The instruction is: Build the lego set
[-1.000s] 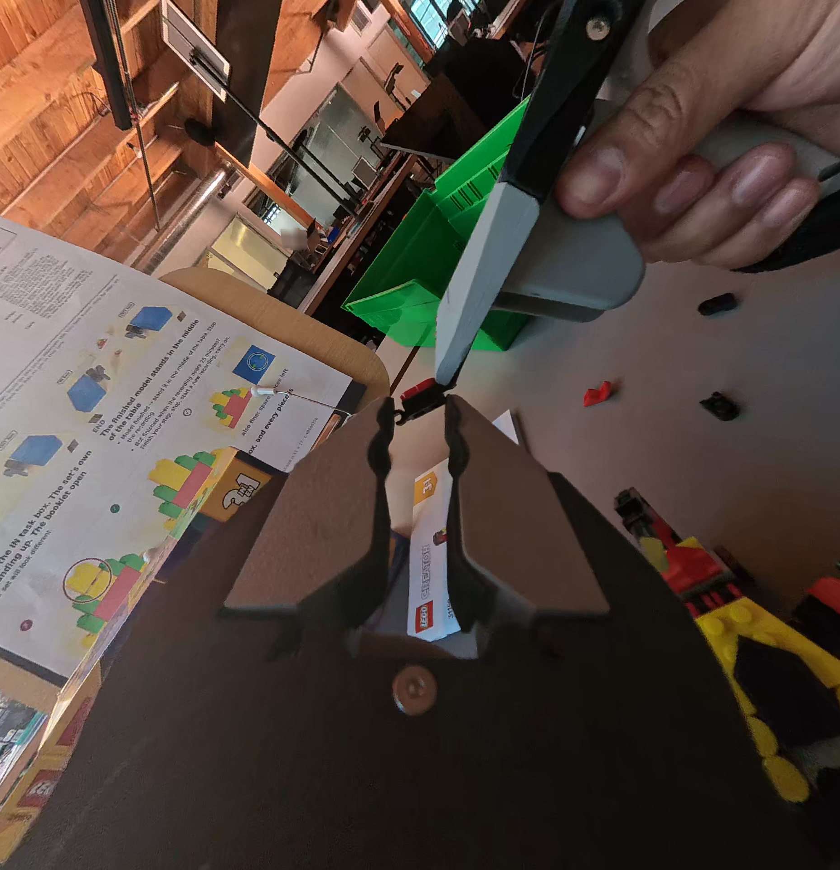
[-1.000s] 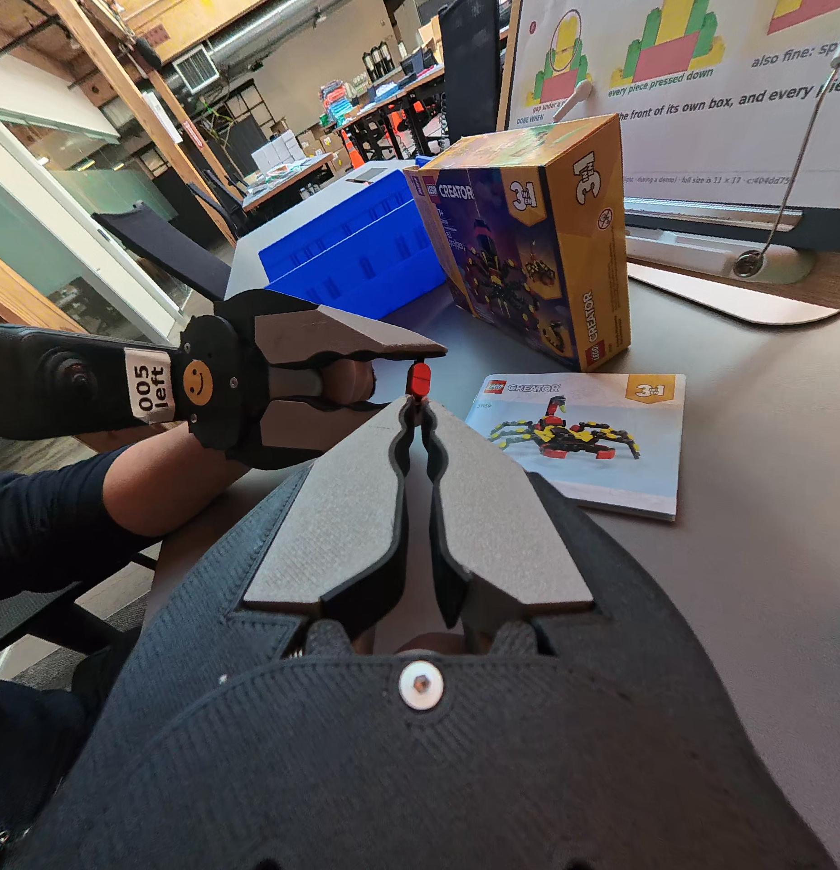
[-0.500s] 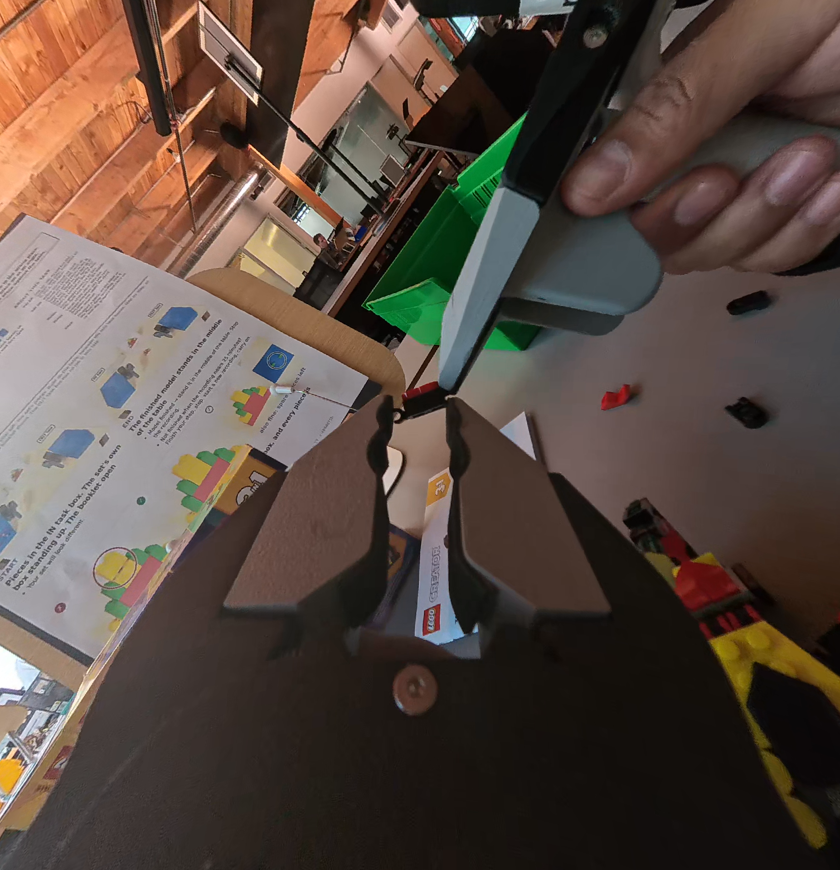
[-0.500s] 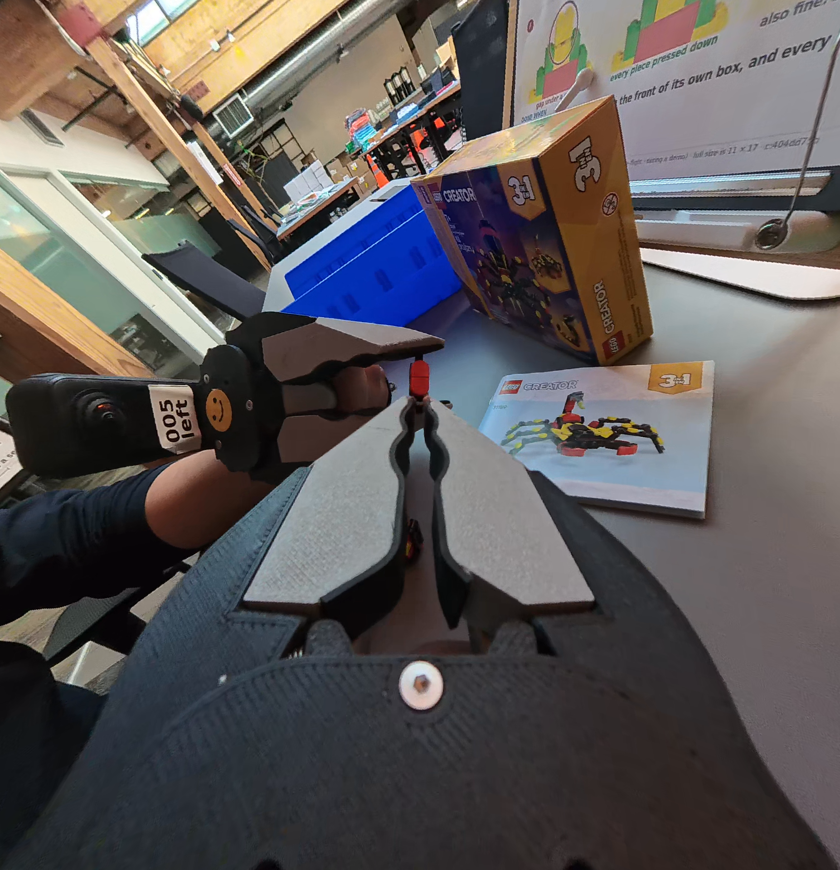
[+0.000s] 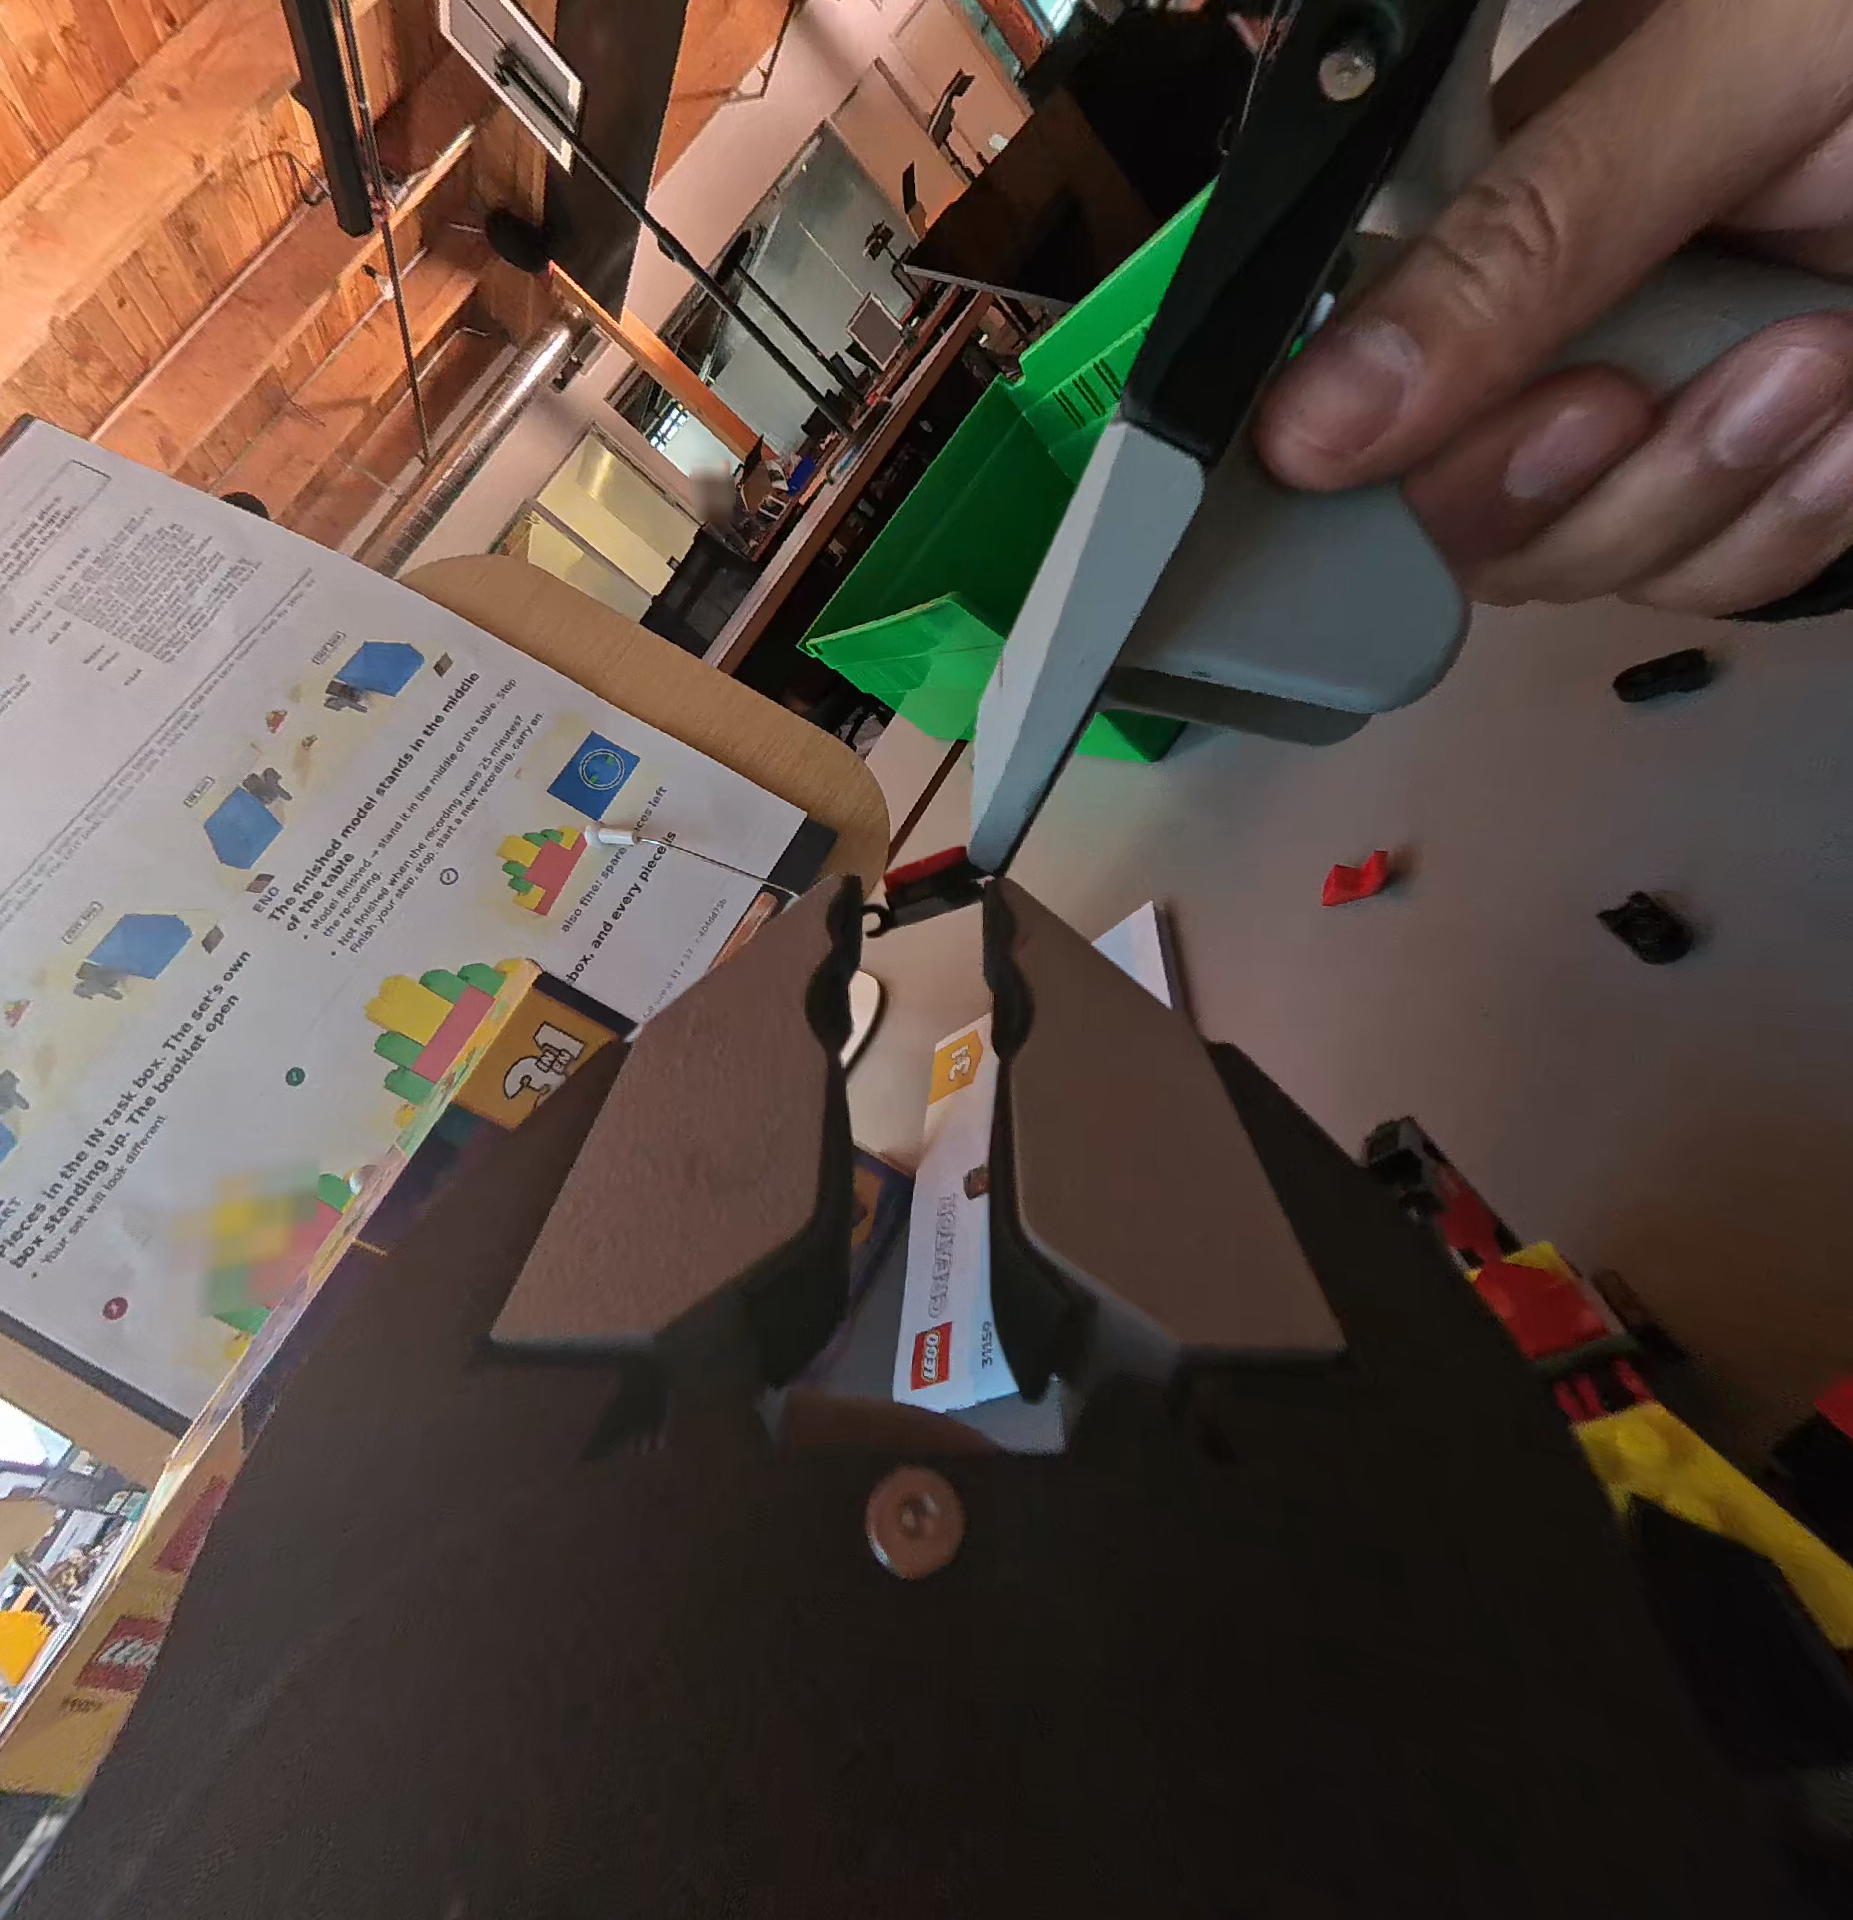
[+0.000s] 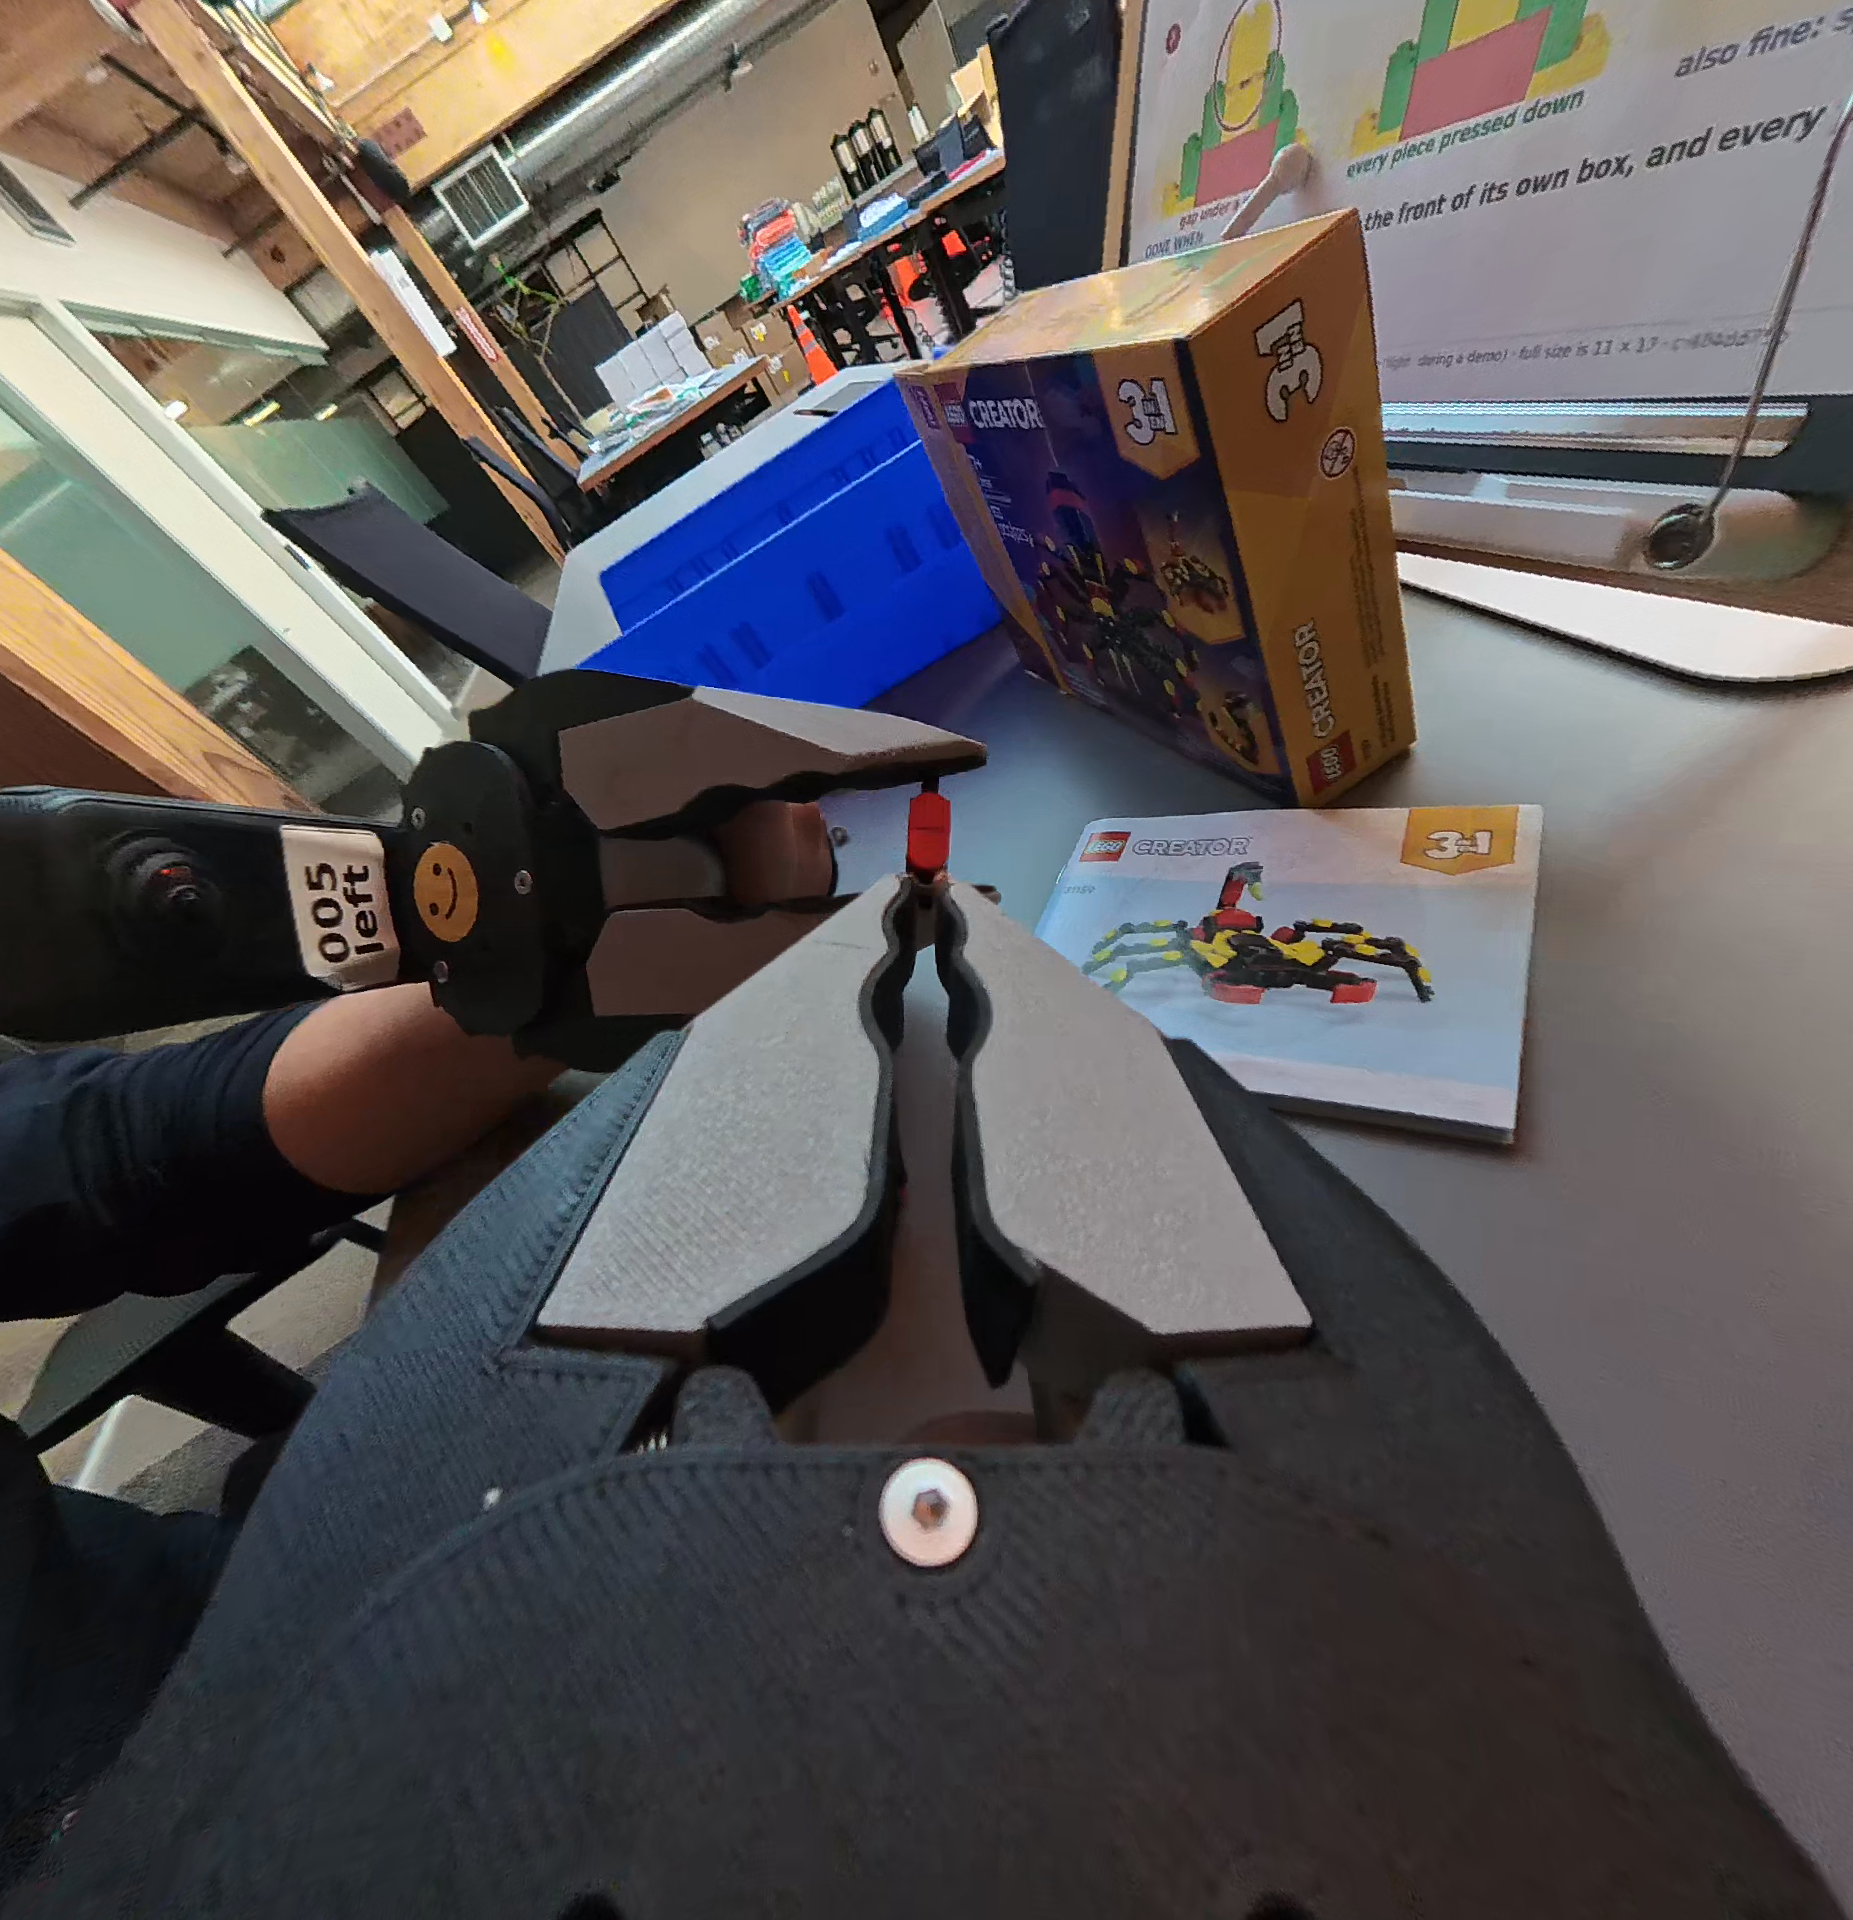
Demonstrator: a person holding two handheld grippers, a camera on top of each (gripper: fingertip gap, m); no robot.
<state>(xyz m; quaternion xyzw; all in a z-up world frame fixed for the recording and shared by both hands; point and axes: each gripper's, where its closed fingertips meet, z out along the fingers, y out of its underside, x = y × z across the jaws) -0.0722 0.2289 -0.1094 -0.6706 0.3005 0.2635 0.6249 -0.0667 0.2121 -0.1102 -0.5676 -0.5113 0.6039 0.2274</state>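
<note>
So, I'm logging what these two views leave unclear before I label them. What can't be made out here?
- Small red-and-black piece: in the right wrist view its lower end is hidden behind the right hand-held gripper fingertips.
- Yellow, red and black model: cut off by the left view's right edge and hidden behind the left hand-held gripper body.
- Black bits on the table: too small to tell their shape.
- Yellow box: mostly hidden in the left view.

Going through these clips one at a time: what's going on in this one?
A person holds two hand-held grippers tip to tip above a grey table. The left hand-held gripper clamps a small red-and-black piece end to end. The right hand-held gripper, nearly shut, meets the piece's lower end. A booklet lies flat beside an upright box; loose pieces and a green bin sit farther off.
</note>
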